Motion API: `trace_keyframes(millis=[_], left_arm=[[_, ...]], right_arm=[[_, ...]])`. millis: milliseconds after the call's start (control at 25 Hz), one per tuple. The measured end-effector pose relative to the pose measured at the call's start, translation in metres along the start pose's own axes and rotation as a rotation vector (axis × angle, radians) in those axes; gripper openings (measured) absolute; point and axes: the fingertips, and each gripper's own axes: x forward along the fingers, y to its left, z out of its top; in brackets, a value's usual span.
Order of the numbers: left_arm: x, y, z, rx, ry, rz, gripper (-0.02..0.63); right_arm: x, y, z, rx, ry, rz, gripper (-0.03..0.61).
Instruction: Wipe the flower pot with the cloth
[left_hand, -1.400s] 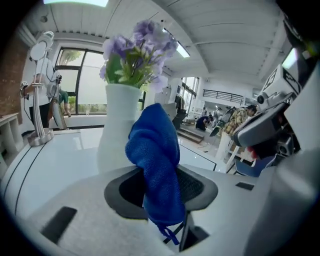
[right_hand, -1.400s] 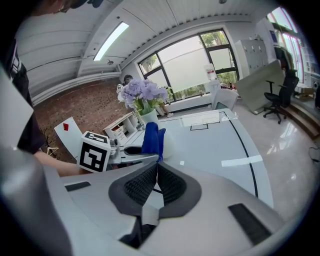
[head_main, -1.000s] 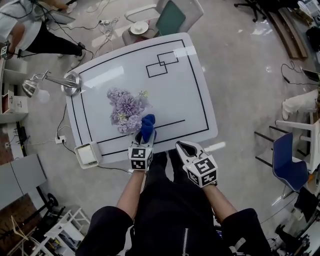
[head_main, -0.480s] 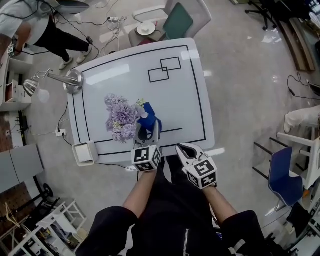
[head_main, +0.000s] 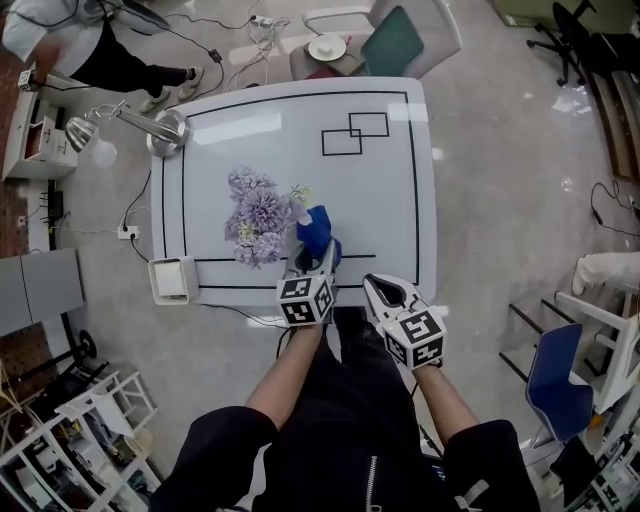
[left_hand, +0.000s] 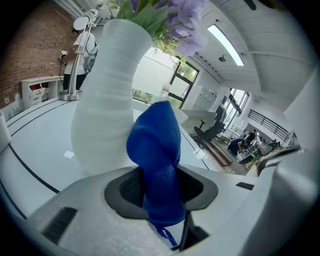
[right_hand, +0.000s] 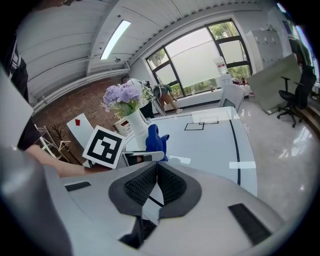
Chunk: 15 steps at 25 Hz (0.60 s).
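a silver desk lamp (head_main: 120, 122) stands beyond and left of the white ribbed flower pot (left_hand: 107, 100) on the white table (head_main: 390, 200), and a white box (head_main: 170, 280) sits at the near corner to the pot's left. the left gripper (head_main: 322, 255) reaches in over the near edge on a straight forearm, jaws clamped on the blue cloth (left_hand: 157, 150), whose bunched top stands just beside the pot's right flank under the purple flowers (head_main: 258, 215). the right gripper (head_main: 375, 288) hangs near the table edge, right of the pot and apart from it, jaws together and empty.
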Motion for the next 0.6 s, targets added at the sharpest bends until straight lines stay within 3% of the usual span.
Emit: trace_keyframes(millis=[280,600], left_arm=[[-0.053,-0.015,-0.002,0.128,-0.023,-0.100,0.156],[-0.142,0.005,-0.013,0.227,-0.085,-0.137,0.156]], right_arm=[[0.000,0.032,0.003,-0.039,-0.020,0.007,0.011],[-0.005,0.097,-0.014,-0.054,-0.074,-0.007,0.011]])
